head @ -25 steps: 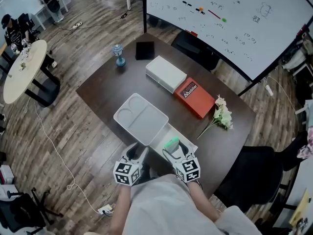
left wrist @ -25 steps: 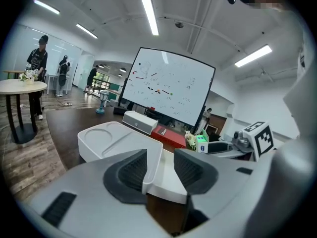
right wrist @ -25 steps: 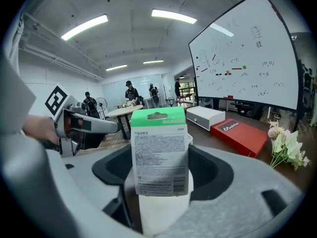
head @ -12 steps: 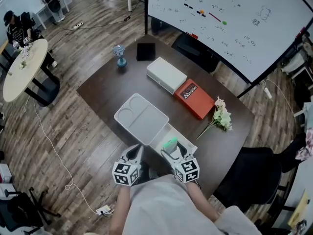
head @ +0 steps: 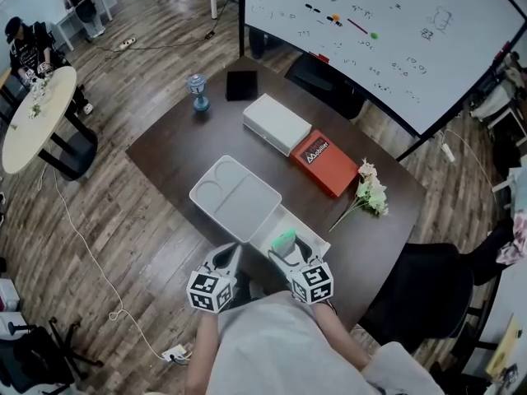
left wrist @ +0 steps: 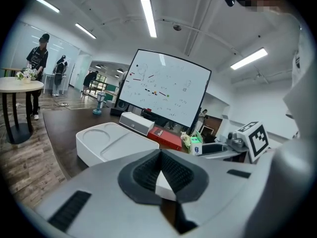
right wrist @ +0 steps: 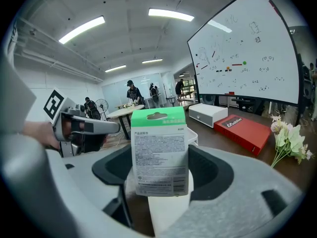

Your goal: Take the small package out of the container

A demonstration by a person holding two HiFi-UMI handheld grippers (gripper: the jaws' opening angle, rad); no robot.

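Pkg (right wrist: 159, 152) upright, green end up

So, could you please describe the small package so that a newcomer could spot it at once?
On the dark brown table, find the open white container at the near edge. The small package stands upright there between the right gripper's jaws: a white printed card with a green top, the only green-topped thing.

Left tool (head: 233, 256), right tool (head: 290, 252): pale grey moulded shells with smooth, rounded upper faces. Black ribbed pads (left wrist: 143, 175) sat in dark recesses. Narrow black slots (left wrist: 69, 209) were cut into shell tops. Left cube (head: 210, 291) and right cube (head: 312, 281) were white, printed with black square markers. Person wore light grey top (head: 263, 344).
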